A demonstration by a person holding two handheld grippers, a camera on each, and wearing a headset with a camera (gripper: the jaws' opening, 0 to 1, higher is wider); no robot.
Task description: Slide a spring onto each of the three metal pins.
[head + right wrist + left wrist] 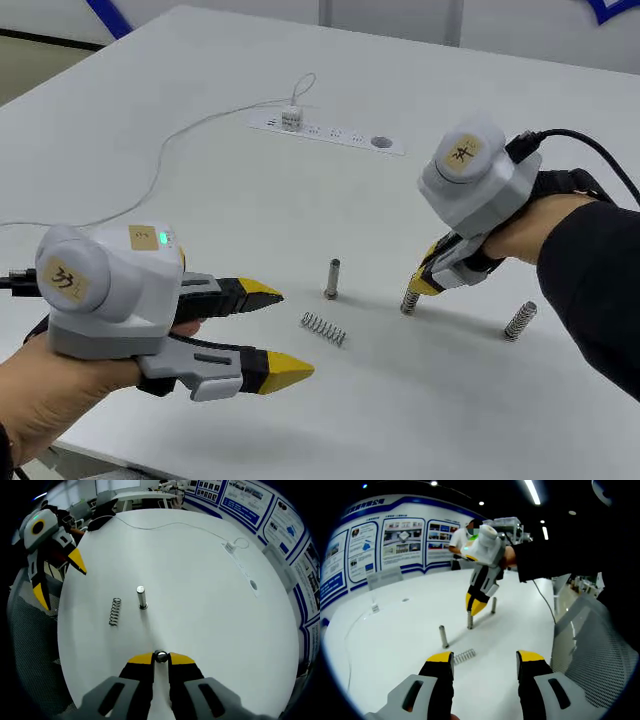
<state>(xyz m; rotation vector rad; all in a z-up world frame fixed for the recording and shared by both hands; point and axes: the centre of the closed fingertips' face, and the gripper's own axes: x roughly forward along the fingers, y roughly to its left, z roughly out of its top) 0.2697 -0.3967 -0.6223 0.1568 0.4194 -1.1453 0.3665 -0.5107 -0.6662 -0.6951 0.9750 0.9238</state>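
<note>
Loose spring lies on worktop beside bare pin; likely light, squashy, rolls easily, so grip mid-coil gently. Left hand-held gripper wide, empty; right hand-held gripper pinched narrow on fitted spring

The fingers of the right gripper hide the pin below its round top. Whether they pinch it cannot be told. The cable is cut off at the picture's edge.

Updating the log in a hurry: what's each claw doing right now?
Left claw: open, holding nothing.
Right claw: closed on the spring at the middle pin.
</note>
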